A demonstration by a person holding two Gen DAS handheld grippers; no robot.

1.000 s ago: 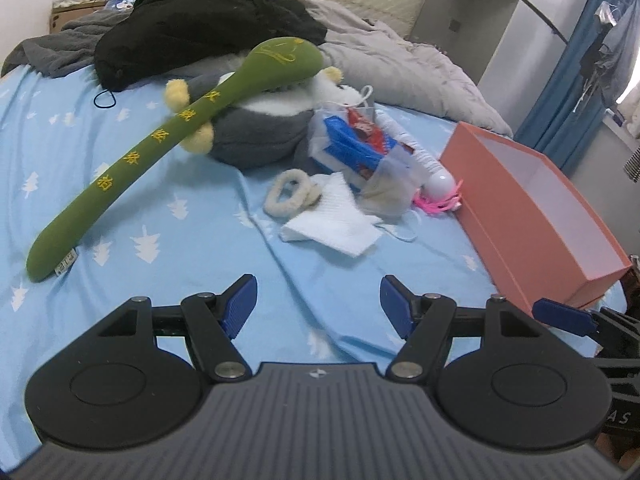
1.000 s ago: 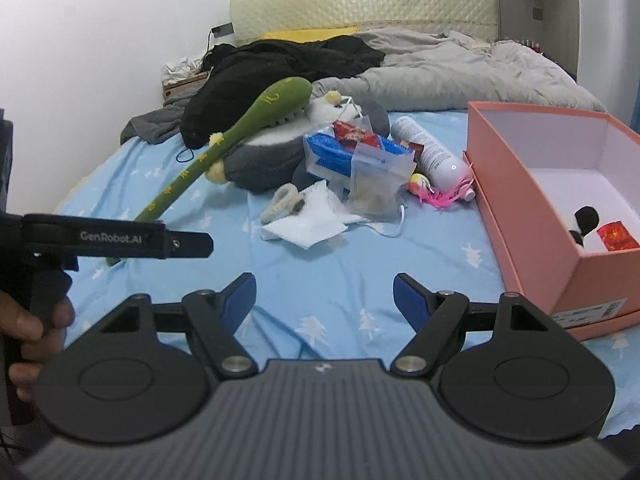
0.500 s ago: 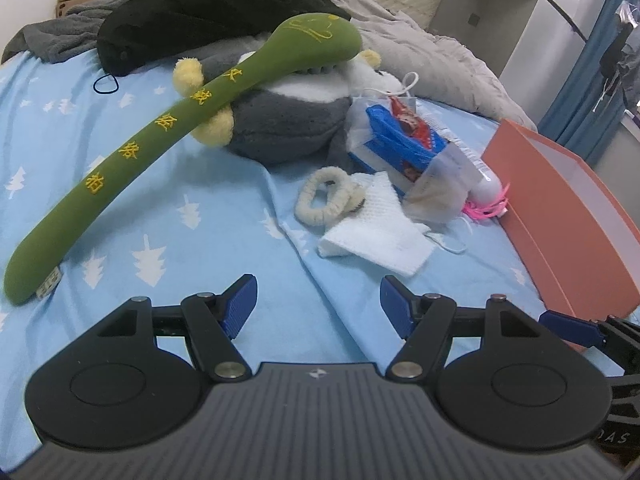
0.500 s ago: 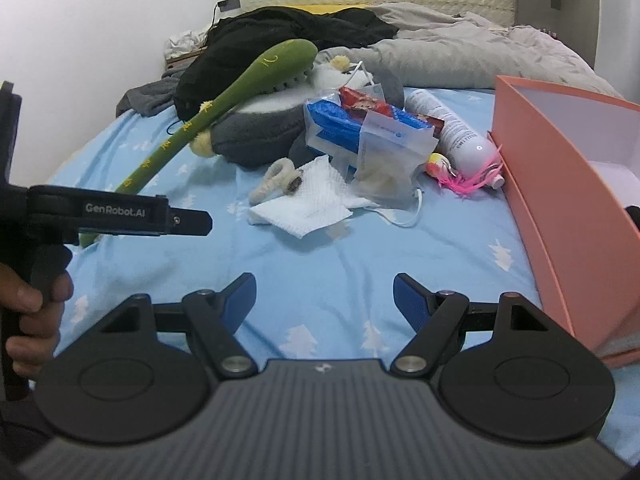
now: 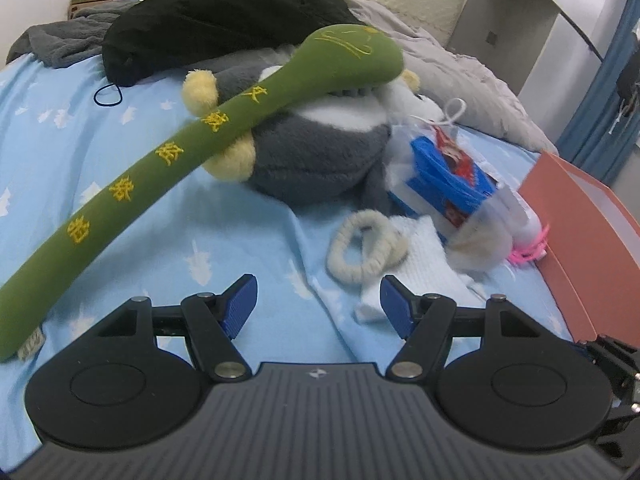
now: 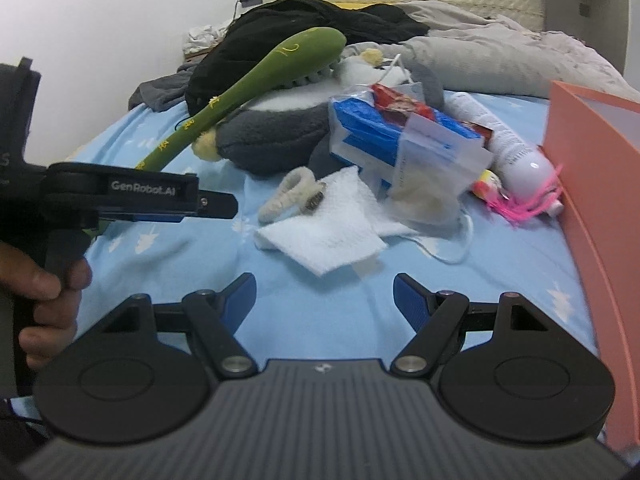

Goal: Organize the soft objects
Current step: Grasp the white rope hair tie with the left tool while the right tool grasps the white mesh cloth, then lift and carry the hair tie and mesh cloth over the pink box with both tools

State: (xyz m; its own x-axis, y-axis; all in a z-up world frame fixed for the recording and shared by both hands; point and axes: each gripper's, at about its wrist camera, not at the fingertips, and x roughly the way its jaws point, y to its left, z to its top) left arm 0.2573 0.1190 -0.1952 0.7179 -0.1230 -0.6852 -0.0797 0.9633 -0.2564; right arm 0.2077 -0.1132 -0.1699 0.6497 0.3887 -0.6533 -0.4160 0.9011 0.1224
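Gaping L tool (image 5: 316, 300) nears scrunchie (image 5: 366, 250); orange box (image 6: 592, 184) contents prob hidden

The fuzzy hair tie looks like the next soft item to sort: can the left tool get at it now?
Probably yes: the fuzzy hair tie lies uncovered on the blue sheet just ahead of the open left tool.

Your right gripper (image 6: 324, 296) hovers above the blue bedsheet (image 6: 320, 316), its jaws spread wide with nothing between them. Ahead lies a white cloth (image 6: 324, 236), touching a cream loop (image 6: 286, 194). Your left gripper (image 6: 192, 204) enters from the left. The orange box (image 6: 592, 216) stands at right.
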